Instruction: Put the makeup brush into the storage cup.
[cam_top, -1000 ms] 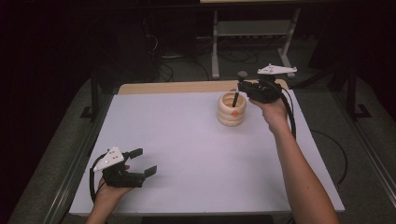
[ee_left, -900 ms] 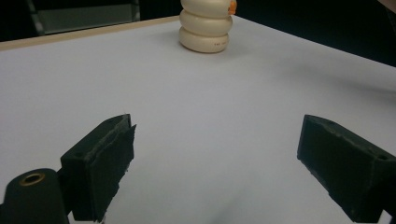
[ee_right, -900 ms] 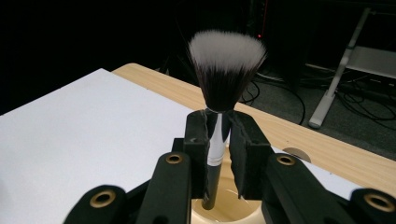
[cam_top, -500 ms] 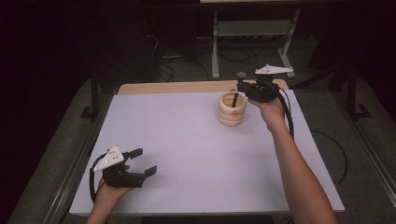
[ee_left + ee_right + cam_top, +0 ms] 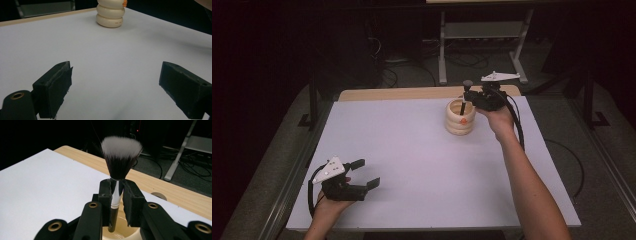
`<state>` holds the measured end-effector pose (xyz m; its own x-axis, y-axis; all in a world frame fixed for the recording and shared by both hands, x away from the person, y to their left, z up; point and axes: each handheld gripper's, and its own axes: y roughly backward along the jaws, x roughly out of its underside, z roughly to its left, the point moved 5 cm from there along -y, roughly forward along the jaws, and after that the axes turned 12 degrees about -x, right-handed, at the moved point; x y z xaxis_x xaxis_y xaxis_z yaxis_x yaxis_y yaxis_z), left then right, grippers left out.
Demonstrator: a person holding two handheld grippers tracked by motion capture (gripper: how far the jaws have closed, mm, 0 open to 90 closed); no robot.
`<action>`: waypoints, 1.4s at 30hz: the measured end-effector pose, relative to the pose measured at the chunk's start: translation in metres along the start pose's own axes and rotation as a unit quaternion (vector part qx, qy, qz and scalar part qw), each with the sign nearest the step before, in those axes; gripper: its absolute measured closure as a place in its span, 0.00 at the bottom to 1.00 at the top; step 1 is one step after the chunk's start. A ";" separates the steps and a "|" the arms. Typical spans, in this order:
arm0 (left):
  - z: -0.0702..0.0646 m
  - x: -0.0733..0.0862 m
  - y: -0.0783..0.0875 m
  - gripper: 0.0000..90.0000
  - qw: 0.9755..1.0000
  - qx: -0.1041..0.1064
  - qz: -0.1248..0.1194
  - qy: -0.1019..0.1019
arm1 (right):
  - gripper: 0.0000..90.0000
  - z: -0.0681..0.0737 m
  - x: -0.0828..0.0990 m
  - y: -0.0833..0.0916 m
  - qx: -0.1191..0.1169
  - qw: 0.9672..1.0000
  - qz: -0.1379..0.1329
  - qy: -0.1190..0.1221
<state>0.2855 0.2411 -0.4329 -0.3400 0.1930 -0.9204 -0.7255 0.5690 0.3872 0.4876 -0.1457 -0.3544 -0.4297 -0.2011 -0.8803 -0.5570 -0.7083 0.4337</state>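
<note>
The right gripper (image 5: 469, 96) had its fingers (image 5: 106, 195) clamped on the brush (image 5: 119, 167), which stood upright, bristles up, its handle end reaching down into the cream holder (image 5: 460, 117) near the far right corner of the surface (image 5: 412, 150). The left gripper (image 5: 364, 174) rested at the near left corner, fingers (image 5: 53, 87) spread wide and holding nothing.

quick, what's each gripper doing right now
Left gripper: open, holding nothing, low over the table's near left.
Right gripper: shut on the makeup brush, handle end in the cream holder.
</note>
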 end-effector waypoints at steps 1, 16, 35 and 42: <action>0.000 0.000 0.000 0.12 1.000 0.000 0.000 0.000 | 0.85 0.000 0.000 -0.001 -0.001 1.000 0.001 -0.001; 0.001 0.000 0.000 0.12 1.000 -0.001 0.000 0.000 | 0.54 0.001 0.008 -0.013 -0.004 1.000 0.030 -0.007; 0.001 0.000 0.000 0.12 1.000 -0.002 0.000 0.000 | 0.16 -0.001 0.007 -0.009 0.019 1.000 0.019 -0.012; 0.000 0.000 0.001 0.12 1.000 -0.003 0.002 0.001 | 0.15 0.000 0.012 -0.006 0.016 1.000 0.022 -0.013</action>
<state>0.2845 0.2412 -0.4330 -0.3440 0.1928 -0.9189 -0.7278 0.5636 0.3907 0.4856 -0.1438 -0.3674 -0.4714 -0.2138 -0.8556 -0.5593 -0.6776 0.4775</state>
